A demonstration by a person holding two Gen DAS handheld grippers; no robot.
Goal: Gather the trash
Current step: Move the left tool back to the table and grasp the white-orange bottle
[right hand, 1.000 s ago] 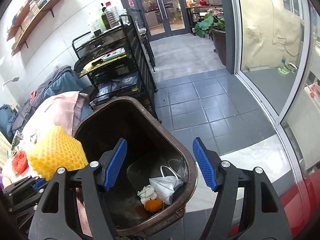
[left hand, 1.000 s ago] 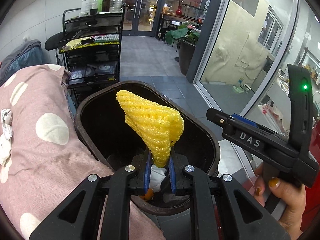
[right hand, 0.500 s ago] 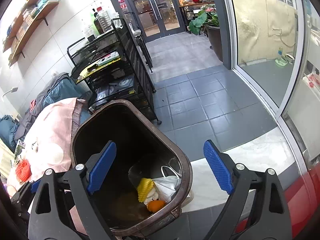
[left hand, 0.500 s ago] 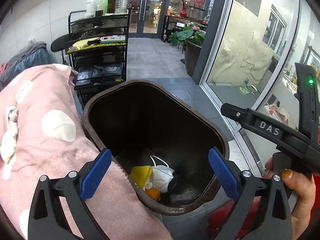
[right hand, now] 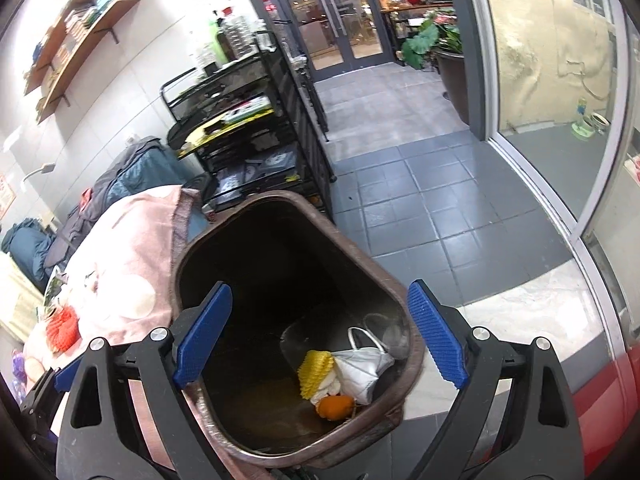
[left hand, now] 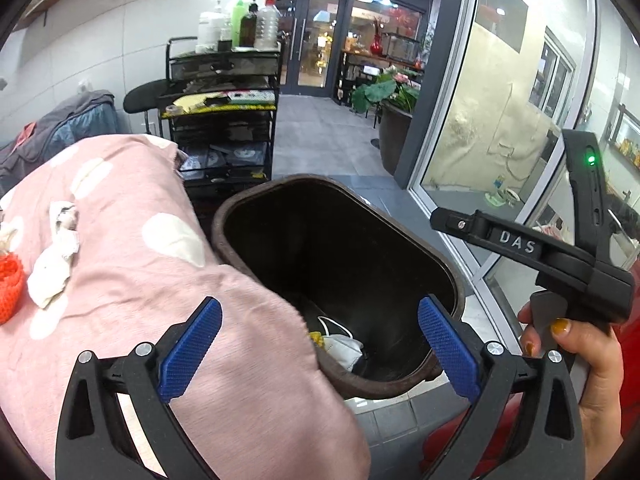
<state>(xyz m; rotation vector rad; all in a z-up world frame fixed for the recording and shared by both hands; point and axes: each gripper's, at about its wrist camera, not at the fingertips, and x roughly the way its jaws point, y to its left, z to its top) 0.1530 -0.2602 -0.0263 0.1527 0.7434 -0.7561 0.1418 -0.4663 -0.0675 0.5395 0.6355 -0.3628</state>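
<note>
Left wrist view: the left hand-held gripper (left hand: 318,350) stands spread and empty over the pink blanket (left hand: 132,264) and the brown bin's (left hand: 448,276) near rim. Only a sliver of yellow foam net (left hand: 315,337) shows beside a white mask (left hand: 344,350). On the blanket lie a red net (left hand: 9,286) and tissue (left hand: 54,268).

Right wrist view: the right hand-held gripper (right hand: 318,336), spread and empty, looks into the bin, where the foam net (right hand: 316,372) lies on the bottom, long axis running near to far, touching an orange peel (right hand: 335,406).
</note>
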